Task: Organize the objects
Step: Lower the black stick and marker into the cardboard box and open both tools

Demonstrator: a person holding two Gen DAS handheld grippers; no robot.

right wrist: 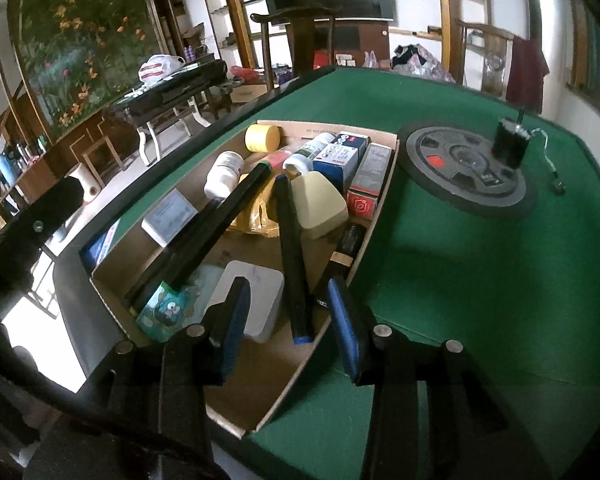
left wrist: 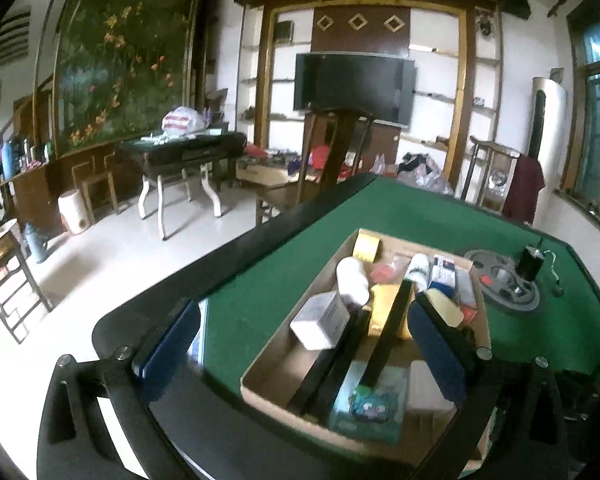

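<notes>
A shallow cardboard box [right wrist: 374, 220] sits on the green table [right wrist: 480, 280], filled with several items. Among them are two long black bars [right wrist: 220, 216], a cream block [right wrist: 320, 204], a white bottle [right wrist: 224, 172], a yellow roll [right wrist: 262, 137], small cartons [right wrist: 340, 156] and a white square box [right wrist: 256, 292]. My right gripper [right wrist: 288, 286] hovers over the box's near end, partly open and holding nothing, with one bar's blue-tipped end lying below the gap. My left gripper [left wrist: 304, 312] stands wide open above the same box [left wrist: 260, 364] and is empty.
A grey weight plate [right wrist: 460, 168] with a black cylinder [right wrist: 510, 142] on it lies right of the box. The table's black rim [left wrist: 228, 264] runs along the left side. Wooden chairs [left wrist: 332, 152] stand at the far edge, and a second table [left wrist: 188, 156] stands across the room.
</notes>
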